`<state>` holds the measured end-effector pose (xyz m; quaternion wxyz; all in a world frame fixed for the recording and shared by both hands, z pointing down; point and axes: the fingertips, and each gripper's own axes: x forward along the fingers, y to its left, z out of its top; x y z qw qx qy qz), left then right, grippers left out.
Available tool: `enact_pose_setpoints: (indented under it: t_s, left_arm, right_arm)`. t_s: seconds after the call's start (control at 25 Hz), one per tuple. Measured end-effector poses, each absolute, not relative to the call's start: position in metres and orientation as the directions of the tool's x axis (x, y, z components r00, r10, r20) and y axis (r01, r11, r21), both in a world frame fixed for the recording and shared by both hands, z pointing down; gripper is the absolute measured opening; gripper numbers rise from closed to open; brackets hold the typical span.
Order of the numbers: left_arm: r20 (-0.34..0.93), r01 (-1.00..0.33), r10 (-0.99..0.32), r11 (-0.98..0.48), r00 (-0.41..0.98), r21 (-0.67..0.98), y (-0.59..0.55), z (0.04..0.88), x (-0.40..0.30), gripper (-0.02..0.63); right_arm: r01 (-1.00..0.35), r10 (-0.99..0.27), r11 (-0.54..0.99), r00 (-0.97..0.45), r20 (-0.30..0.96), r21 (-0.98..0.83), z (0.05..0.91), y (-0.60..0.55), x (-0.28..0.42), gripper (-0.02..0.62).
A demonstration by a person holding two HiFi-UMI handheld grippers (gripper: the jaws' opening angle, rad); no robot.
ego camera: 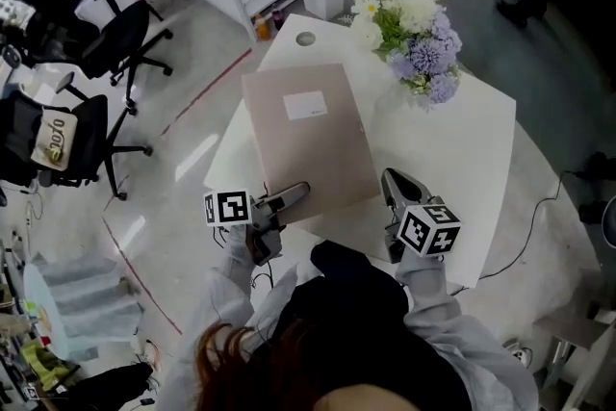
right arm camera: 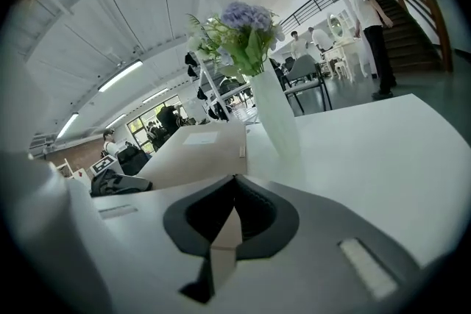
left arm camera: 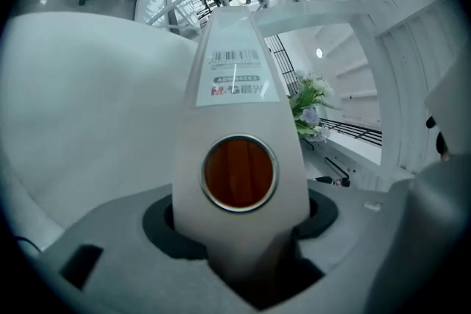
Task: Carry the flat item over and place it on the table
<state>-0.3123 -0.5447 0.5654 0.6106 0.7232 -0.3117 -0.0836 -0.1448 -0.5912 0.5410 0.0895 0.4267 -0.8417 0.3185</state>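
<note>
Beige card with a matt, faintly grained face made up the folder [ego camera: 308,135], a stiff, flat rectangle with square corners and a white label [ego camera: 305,105] near its far end. It lay low over the left part of the white worktop [ego camera: 452,149], its near left corner jutting past the worktop's edge. Whether its underside already touched the surface could not be told. On its narrow spine sat a metal-rimmed finger hole [left arm camera: 238,173] and, farther along, a barcode label [left arm camera: 235,73]. The left gripper [ego camera: 289,199] had its fingers closed on that spine at the near left corner. The right gripper [ego camera: 393,186] had its fingers pinched on a thin edge of the card at the near right corner. The step in hand looked like the final set-down after the carry. The next move probably called for lowering both corners evenly, pushing the folder a little farther onto the worktop so nothing overhung, then parting both pairs of fingers. Being rigid and light, the folder should have slid easily on the smooth, hard top. At the far right stood soft white and lilac flowers [ego camera: 409,29] in a frosted vase [right arm camera: 276,118], near enough to knock over. A round grommet [ego camera: 305,38] marked the far edge. Black office chairs [ego camera: 115,43] stood well off to the left on a glossy pale floor [ego camera: 192,149].
</note>
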Motion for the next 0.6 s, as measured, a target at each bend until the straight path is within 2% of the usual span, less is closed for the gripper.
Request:
enact_pose_setpoints:
  t_s: [0.4,0.6]
  left_arm:
    - [0.225,-0.249,-0.452,0.008,0.863,0.968,-0.575,0.591,-0.305,0.29]
    - [0.268,-0.28,-0.399,0.027,0.877,0.96,-0.583,0.607,-0.305,0.298]
  right_arm:
    - [-0.787,-0.66,0.392,-0.601,0.451,-0.476,0.561,-0.608,-0.144,0.008]
    - [-0.788,-0.657,0.397,-0.602,0.454,-0.471,0.566,-0.613,-0.142,0.008]
